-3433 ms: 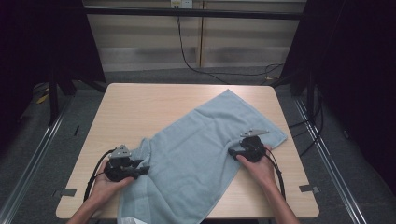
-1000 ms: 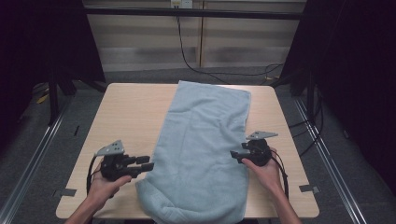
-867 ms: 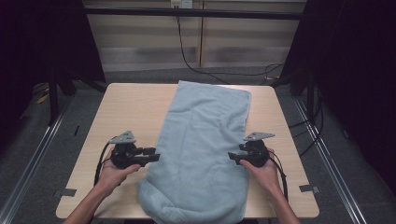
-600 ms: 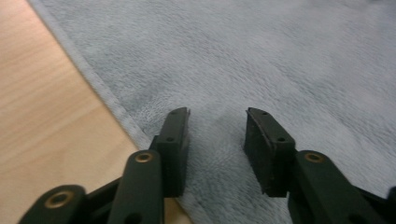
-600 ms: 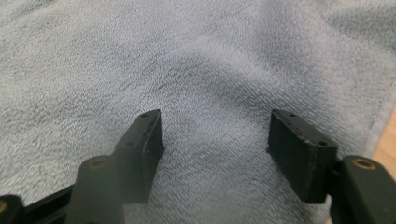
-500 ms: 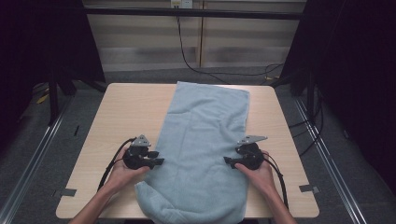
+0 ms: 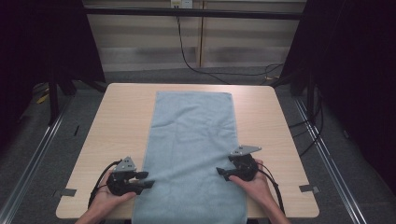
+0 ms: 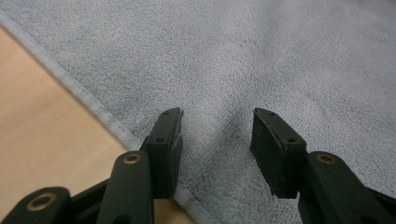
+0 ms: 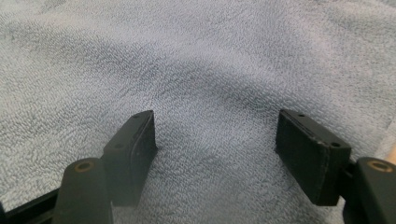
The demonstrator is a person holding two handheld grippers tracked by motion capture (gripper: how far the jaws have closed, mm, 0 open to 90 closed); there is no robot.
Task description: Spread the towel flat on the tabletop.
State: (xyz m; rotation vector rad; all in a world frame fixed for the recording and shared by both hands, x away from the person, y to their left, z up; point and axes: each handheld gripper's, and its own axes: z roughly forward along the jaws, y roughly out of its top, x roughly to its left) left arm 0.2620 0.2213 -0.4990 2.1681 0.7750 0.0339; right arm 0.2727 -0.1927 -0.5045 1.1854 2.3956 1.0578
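Note:
A light blue-grey towel [image 7: 194,140] lies flat and lengthwise down the middle of the wooden table [image 7: 116,121], its near end at the front edge. My left gripper [image 7: 148,180] rests at the towel's left hem near the front. In the left gripper view the left gripper [image 8: 217,116] is open over the towel [image 8: 280,60] just inside the hem. My right gripper [image 7: 219,172] lies on the towel's right side. In the right gripper view the right gripper [image 9: 215,119] stands wide open over the towel [image 9: 201,56]. Both pairs of jaws have just been opening, with no cloth pinched.
Bare wood shows on both sides of the towel, also bare wood [image 8: 37,140] left of the hem. Cables trail from each gripper toward the front edge. Dark curtains and floor rails [image 7: 37,154] flank the table; a black cable [image 7: 187,56] hangs at the back wall.
The towel went from diagonal to straight, and its bunched near end now lies flat. Both grippers moved in to the towel's sides, then back toward the person, and their jaws opened.

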